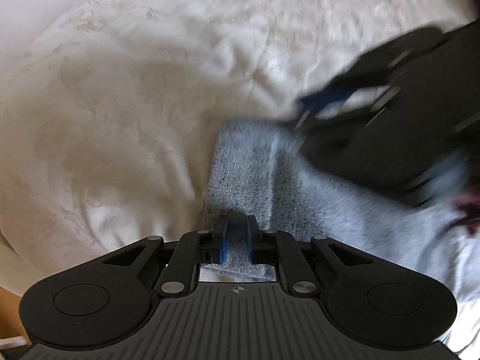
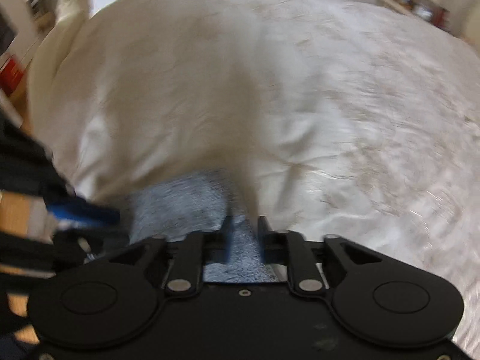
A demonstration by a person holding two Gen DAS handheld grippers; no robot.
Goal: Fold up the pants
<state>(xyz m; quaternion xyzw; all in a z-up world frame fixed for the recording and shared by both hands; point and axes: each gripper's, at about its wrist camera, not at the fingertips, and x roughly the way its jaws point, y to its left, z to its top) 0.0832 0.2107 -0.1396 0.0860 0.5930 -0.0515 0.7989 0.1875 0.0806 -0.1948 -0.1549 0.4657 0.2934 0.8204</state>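
Note:
The pants [image 1: 249, 168] are light grey speckled knit and lie on a white bedspread [image 1: 120, 105]. In the left wrist view my left gripper [image 1: 237, 225] is shut on a strip of the grey fabric, which runs between its fingers. My right gripper [image 1: 318, 111] shows blurred at the upper right, over the pants. In the right wrist view my right gripper [image 2: 245, 225] has grey pants fabric [image 2: 186, 201] between its fingers and looks shut on it. My left gripper [image 2: 90, 213] shows blurred at the left edge.
The white bedspread [image 2: 300, 90] fills most of both views. A pillow [image 2: 69, 9] and shelves [image 2: 15, 60] lie at the far left, a bedside table with picture frames [image 2: 420, 3] at the far right. A wooden floor [image 1: 9, 315] shows at the lower left.

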